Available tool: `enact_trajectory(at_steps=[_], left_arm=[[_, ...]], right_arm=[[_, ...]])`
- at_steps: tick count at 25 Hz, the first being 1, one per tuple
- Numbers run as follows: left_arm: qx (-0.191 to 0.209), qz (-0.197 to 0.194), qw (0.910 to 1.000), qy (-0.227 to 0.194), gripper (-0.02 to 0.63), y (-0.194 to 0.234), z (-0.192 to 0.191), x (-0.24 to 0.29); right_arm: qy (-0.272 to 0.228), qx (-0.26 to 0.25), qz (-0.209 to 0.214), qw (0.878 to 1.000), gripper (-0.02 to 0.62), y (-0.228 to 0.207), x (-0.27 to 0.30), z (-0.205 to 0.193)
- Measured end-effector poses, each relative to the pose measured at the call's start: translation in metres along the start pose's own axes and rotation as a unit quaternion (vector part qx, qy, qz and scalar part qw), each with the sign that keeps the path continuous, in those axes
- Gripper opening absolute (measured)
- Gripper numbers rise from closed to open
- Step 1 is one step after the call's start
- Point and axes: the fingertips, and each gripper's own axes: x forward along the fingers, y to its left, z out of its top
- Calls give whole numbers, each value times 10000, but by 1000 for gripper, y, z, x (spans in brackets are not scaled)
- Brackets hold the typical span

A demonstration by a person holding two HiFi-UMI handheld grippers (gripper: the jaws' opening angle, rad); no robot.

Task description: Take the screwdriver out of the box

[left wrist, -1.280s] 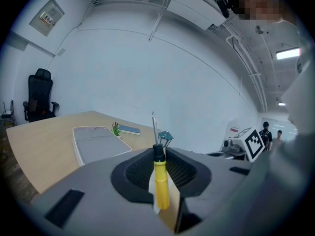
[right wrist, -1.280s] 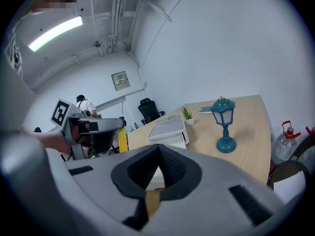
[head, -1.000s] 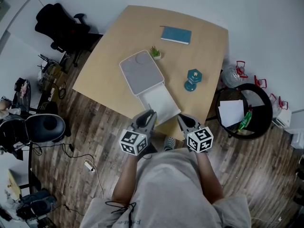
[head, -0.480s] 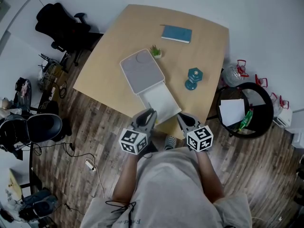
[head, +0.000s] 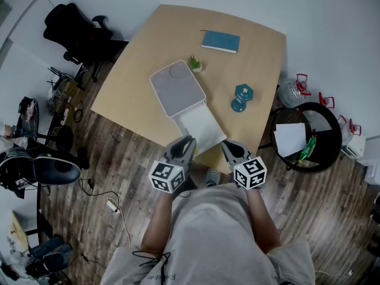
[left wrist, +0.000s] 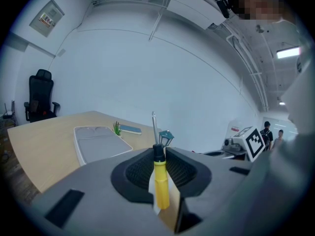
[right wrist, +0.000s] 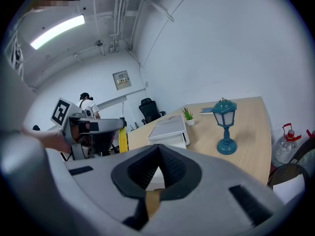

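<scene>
My left gripper (left wrist: 160, 154) is shut on a yellow-handled screwdriver (left wrist: 161, 181), whose metal shaft points up past the jaw tips. In the head view this gripper (head: 187, 140) hovers at the near table edge, just left of the white box's open tray (head: 200, 126). The box's grey lid (head: 177, 89) lies beyond, also seen in the left gripper view (left wrist: 98, 142). My right gripper (head: 226, 147) sits close to the tray's near right corner, jaws together and empty (right wrist: 158, 154). The right gripper view shows the left gripper (right wrist: 93, 132) with the yellow handle (right wrist: 122, 140).
On the wooden table (head: 142, 52) stand a teal lantern (head: 241, 98), a small potted plant (head: 194, 65) and a blue book (head: 220, 43). A black office chair (head: 77, 31) is at the far left. A round black stand with paper (head: 303, 136) is at the right.
Both grippers and the box have stayed put. A dark stool at the left edge of the head view has shifted a little to the left.
</scene>
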Motion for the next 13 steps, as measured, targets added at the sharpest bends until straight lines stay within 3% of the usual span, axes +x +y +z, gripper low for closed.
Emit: enact_trajectory(at_steps=[13], left_arm=[[-46,-32,10000,-2,71,-1,-3,5]], right_arm=[[0,44,-59,10000,3,-6,1,-2]])
